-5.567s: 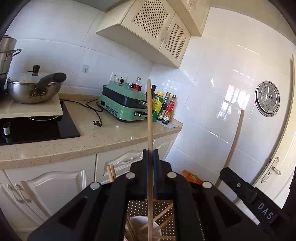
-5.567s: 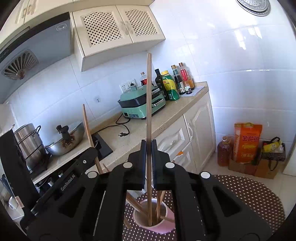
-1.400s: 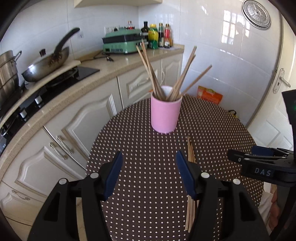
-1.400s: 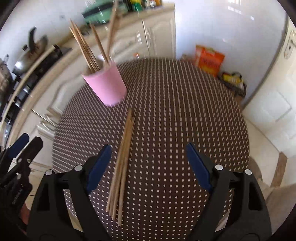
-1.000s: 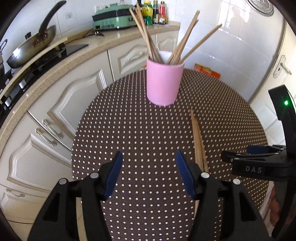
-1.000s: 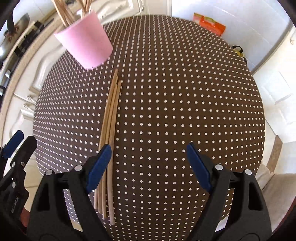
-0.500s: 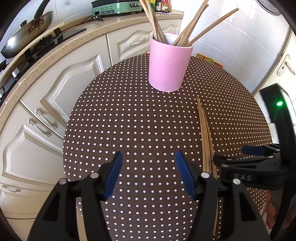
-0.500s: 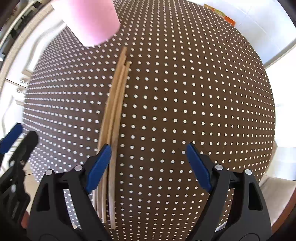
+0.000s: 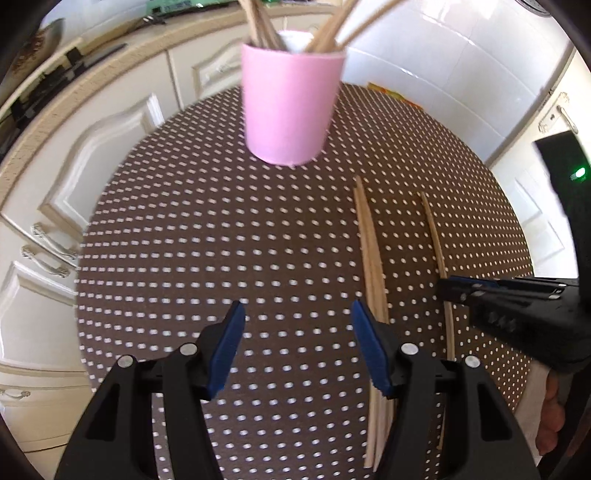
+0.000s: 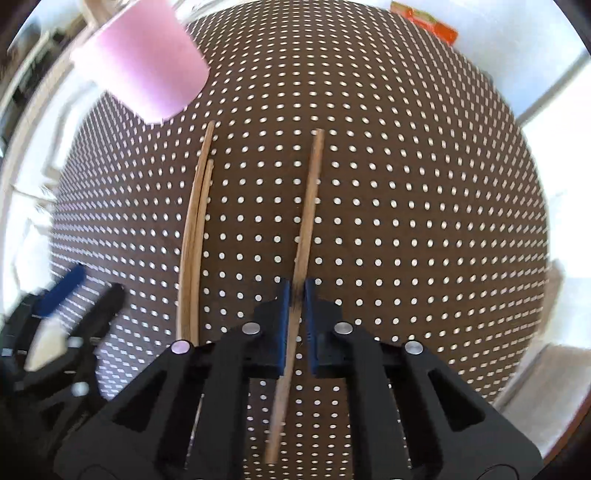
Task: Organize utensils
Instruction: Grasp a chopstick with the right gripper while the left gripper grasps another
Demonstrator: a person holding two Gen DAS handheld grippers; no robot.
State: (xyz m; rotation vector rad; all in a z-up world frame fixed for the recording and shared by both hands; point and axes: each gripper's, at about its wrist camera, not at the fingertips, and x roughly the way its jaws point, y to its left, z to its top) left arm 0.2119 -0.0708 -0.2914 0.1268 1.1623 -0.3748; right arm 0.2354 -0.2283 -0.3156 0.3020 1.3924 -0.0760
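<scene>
Chopsticks are split into three groups on the round table with its brown polka-dot cloth (image 9: 221, 236). One single chopstick (image 10: 308, 206) is clamped between the blue pads of the right gripper (image 10: 294, 295), whose jaws have just been closing onto it; the pads pinch it past its middle, nearer the end closest to the camera, and its far end points towards the pink cup (image 10: 147, 62). Whether it has left the cloth cannot be told. A pair of chopsticks (image 10: 194, 236) lies flat and touching each other, well apart from the gripped one on its left side, with bare cloth between them. The left gripper (image 9: 297, 345) hangs above the cloth with its jaws apart and nothing between them; its right finger sits just beside that pair, which runs past it and out of sight beneath it. The cup stands upright near the table's far edge, close to the cream cabinet doors (image 9: 85, 155), holding more chopsticks (image 9: 258, 22) that splay outwards. Open cloth spreads to the right of the gripped chopstick up to the rim.
</scene>
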